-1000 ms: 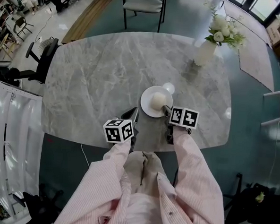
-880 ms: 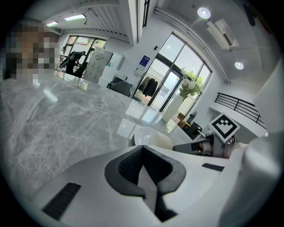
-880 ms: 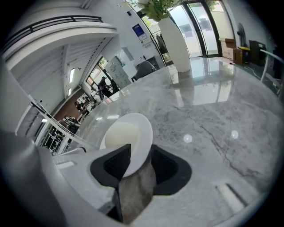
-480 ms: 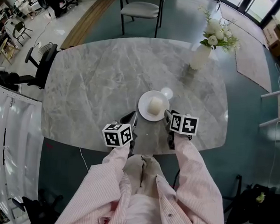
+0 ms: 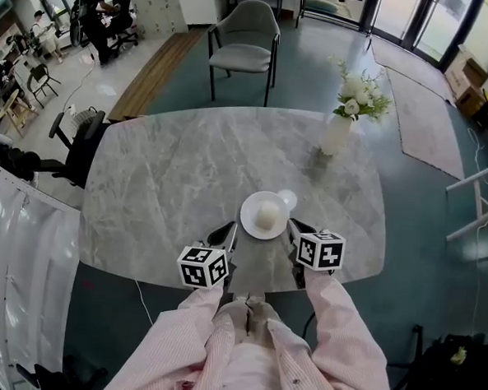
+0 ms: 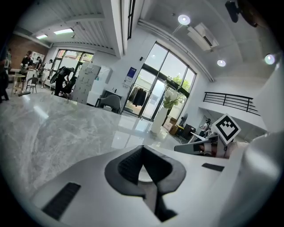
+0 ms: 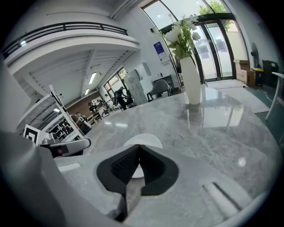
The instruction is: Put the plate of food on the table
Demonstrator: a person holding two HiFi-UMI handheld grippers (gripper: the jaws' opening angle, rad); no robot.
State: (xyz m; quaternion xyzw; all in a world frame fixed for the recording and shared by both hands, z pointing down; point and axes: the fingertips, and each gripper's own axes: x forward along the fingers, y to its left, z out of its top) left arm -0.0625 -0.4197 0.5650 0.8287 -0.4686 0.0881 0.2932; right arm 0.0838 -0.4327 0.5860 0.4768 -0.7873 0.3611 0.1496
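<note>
Drawn back from the plate point(image 5: 248, 218) over the past second, the right gripper point(image 5: 292, 227) is being held just beside its rim, jaws being closed together on nothing. The plate, with its pale food point(image 5: 267, 214), is sitting on the marble table point(image 5: 171, 169). The left gripper point(image 5: 226, 228) is being held nearby, also shut and empty.

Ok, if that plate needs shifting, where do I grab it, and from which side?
Grip the plate by its bare near-right rim, coming in low from the table edge with the right gripper, which lies closest. The plate sits flat with the food at its centre, so only the rim is pinchable. That gripper's jaws are shut; open them first.
</note>
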